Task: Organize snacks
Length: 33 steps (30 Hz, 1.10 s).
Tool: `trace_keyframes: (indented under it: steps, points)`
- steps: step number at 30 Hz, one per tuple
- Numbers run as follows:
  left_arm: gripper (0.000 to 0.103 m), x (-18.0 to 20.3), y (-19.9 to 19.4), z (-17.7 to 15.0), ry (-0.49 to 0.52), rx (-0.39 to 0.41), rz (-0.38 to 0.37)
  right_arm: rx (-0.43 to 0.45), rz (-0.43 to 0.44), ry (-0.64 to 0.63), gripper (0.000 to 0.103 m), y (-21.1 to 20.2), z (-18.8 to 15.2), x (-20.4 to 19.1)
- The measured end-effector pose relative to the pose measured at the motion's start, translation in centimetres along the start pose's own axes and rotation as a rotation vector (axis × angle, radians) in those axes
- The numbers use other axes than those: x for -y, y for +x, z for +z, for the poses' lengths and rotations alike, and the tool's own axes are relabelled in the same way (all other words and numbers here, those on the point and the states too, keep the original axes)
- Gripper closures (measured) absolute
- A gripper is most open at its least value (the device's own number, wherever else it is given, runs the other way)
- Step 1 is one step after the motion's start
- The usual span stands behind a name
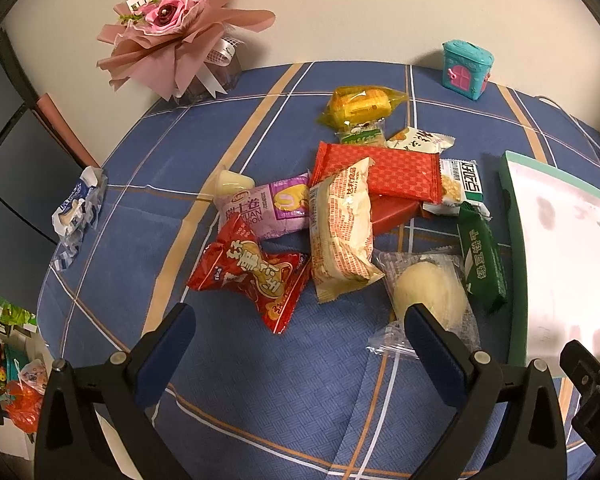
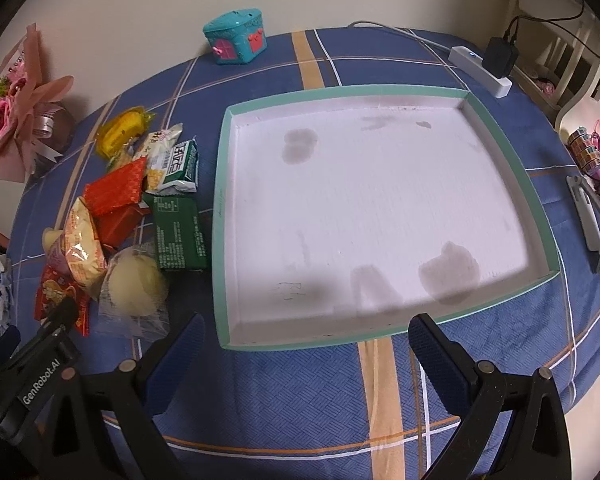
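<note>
Snack pile left of shallow teal-rimmed white tray.
Both grippers wide open, empty; cream noodle pkt long axis runs away from cam.

My left gripper hangs wide open over the blue plaid cloth, holding nothing, with the snack pile just ahead. Its right finger overlaps the clear-wrapped bun, and the red packet lies ahead of the left finger. The green-rimmed tray sits right of the pile, touching the green bar; a bouquet and teal box stand at the back.
</note>
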State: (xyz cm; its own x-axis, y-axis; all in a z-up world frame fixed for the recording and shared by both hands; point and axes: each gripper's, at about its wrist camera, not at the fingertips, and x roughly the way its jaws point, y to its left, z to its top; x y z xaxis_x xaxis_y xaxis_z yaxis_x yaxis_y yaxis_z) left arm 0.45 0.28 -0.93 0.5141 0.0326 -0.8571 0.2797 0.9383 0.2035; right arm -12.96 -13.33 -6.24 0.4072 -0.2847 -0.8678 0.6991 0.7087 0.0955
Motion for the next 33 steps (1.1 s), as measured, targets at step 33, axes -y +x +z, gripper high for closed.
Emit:
trace_keyframes:
  steps: [33]
  points:
    - [0.0, -5.8, 2.1, 1.4, -0.177, -0.064, -0.063, 0.023, 0.179, -0.065, 0.0, 0.7, 1.9, -4.0]
